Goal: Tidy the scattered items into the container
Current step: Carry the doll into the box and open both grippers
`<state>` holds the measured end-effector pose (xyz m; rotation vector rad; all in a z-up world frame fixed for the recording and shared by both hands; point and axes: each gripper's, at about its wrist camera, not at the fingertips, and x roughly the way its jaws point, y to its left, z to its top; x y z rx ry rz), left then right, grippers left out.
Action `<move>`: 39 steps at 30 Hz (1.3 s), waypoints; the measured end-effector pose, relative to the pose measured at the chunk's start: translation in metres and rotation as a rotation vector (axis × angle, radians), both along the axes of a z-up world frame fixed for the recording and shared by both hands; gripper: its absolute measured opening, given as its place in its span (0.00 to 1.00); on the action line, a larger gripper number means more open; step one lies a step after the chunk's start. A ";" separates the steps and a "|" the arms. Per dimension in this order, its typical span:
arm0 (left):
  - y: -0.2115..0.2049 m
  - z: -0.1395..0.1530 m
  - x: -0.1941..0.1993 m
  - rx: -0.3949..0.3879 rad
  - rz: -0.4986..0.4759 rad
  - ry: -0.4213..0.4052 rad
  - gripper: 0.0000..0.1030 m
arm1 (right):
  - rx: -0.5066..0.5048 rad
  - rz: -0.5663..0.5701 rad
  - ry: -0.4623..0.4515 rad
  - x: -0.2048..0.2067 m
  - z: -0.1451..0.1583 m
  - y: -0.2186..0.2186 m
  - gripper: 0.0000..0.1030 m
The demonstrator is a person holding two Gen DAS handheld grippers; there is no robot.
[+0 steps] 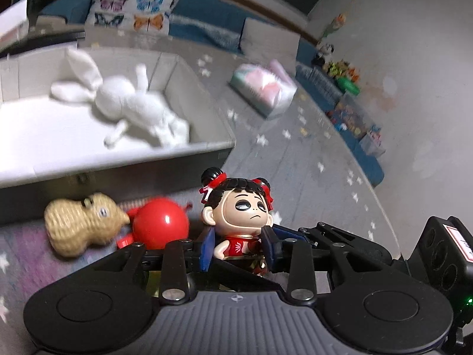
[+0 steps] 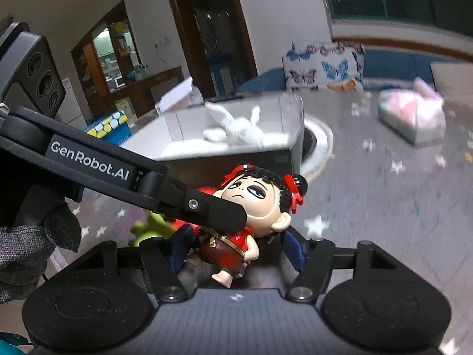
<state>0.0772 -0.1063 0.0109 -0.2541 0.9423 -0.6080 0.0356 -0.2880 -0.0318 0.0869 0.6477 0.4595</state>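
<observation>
This is a home playroom, with a butterfly pillow point(image 1: 134, 1), a starry floor mat point(image 1: 295, 153) and toy bins point(image 1: 348, 115) along the wall.

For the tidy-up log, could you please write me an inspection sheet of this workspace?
Surface: grey mat with white stars.
Job's things: doll in the left gripper; white bunny already in the box; knitted toy and red ball on the mat beside the box.
Clutter: green toy, part hidden; pink bag.
Grippers: left shut on the doll's body; right gripper open around the same doll, fingers apart from it.
Cables: nothing seen.
Surroundings: butterfly cushion, blue pads, toys along the wall, cabinet.
</observation>
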 end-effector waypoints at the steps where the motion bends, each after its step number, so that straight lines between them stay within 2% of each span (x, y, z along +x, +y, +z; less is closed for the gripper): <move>1: 0.003 0.005 0.001 -0.007 0.007 -0.018 0.36 | -0.006 0.007 -0.017 0.002 0.005 0.002 0.65; 6: 0.020 0.027 0.015 -0.034 0.062 -0.099 0.36 | -0.042 0.053 -0.092 0.027 0.030 0.018 0.65; 12: 0.038 0.039 0.054 -0.048 0.120 -0.146 0.36 | -0.063 0.094 -0.135 0.072 0.045 0.041 0.64; 16: 0.047 0.031 0.079 -0.045 0.138 -0.137 0.36 | -0.066 0.106 -0.123 0.100 0.041 0.052 0.64; 21: 0.049 0.006 0.102 -0.028 0.137 -0.096 0.36 | -0.078 0.112 -0.059 0.127 0.021 0.059 0.64; 27: 0.046 -0.015 0.109 -0.013 0.121 -0.073 0.36 | -0.098 0.116 -0.025 0.130 0.006 0.055 0.66; 30: 0.043 -0.022 0.110 0.008 0.111 -0.059 0.35 | -0.111 0.098 -0.051 0.125 0.010 0.053 0.74; 39: 0.040 -0.020 0.102 0.002 0.091 -0.084 0.34 | -0.115 0.068 -0.090 0.106 0.019 0.044 0.76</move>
